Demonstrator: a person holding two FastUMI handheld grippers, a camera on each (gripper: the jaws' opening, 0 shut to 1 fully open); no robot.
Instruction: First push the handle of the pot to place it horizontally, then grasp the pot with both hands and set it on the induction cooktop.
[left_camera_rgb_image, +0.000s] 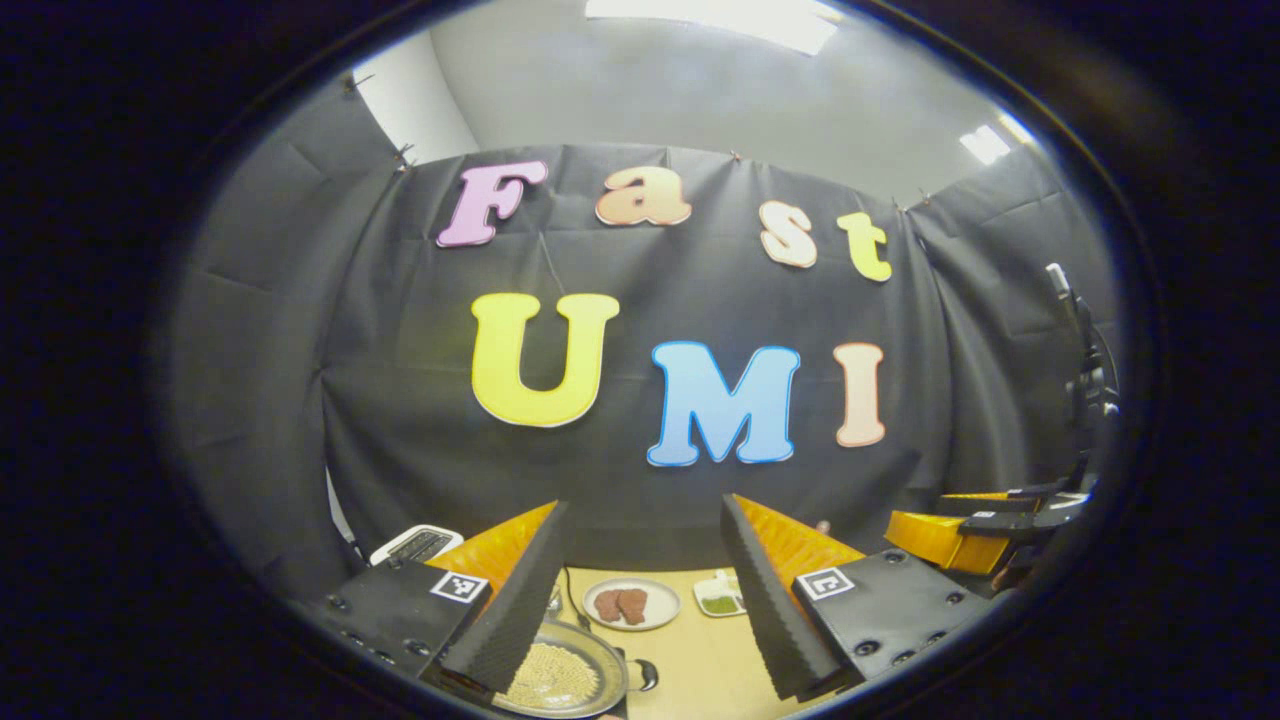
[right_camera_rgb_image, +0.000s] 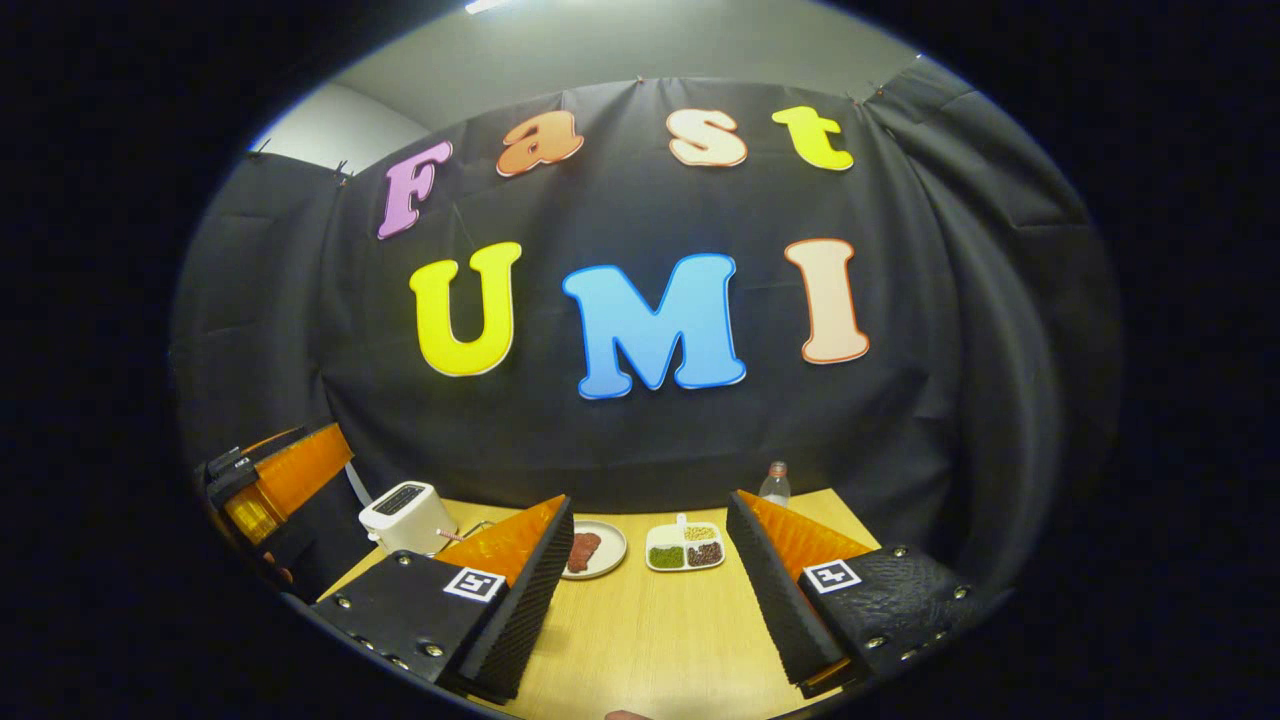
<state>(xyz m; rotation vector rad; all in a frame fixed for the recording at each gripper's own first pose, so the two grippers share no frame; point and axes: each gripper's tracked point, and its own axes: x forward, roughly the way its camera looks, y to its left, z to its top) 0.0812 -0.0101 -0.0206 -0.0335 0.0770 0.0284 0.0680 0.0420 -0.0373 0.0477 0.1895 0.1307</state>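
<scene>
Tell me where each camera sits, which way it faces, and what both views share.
Left gripper view: rides the left gripper, facing the booth wall over the pot; its open jaws frame the table, right gripper off to the side.
Right gripper view: rides the right gripper, facing the same wall; jaws open, left gripper aside.
Shared: plate, divided dish, toaster.
</scene>
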